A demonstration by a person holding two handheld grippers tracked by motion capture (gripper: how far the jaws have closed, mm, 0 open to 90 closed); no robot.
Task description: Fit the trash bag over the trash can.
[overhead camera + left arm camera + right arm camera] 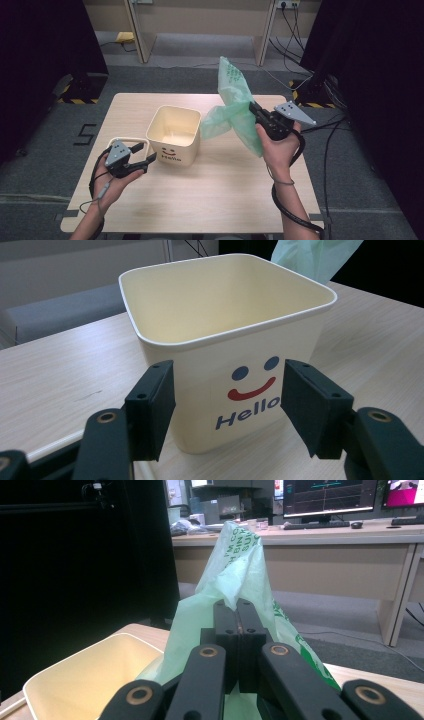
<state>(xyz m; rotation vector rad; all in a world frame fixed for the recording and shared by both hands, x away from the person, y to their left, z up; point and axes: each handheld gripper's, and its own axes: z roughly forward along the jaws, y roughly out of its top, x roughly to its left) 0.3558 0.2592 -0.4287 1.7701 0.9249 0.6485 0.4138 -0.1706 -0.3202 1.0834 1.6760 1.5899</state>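
Observation:
A cream square bin (173, 135) with a blue and red "Hello" smiley stands on the wooden table (225, 185), empty inside (215, 295). My left gripper (142, 156) is open just left of the bin's front corner, its jaws level with the smiley face (226, 407). My right gripper (256, 114) is shut on a thin green plastic bag (233, 102), held up in the air to the right of the bin. In the right gripper view the bag (235, 580) rises above the pressed jaws, with the bin (85, 680) below left.
A white loop-shaped part (127, 141) lies on the table beside the bin's left side. Desk legs and cables sit on the floor beyond the far table edge. Black curtains flank both sides.

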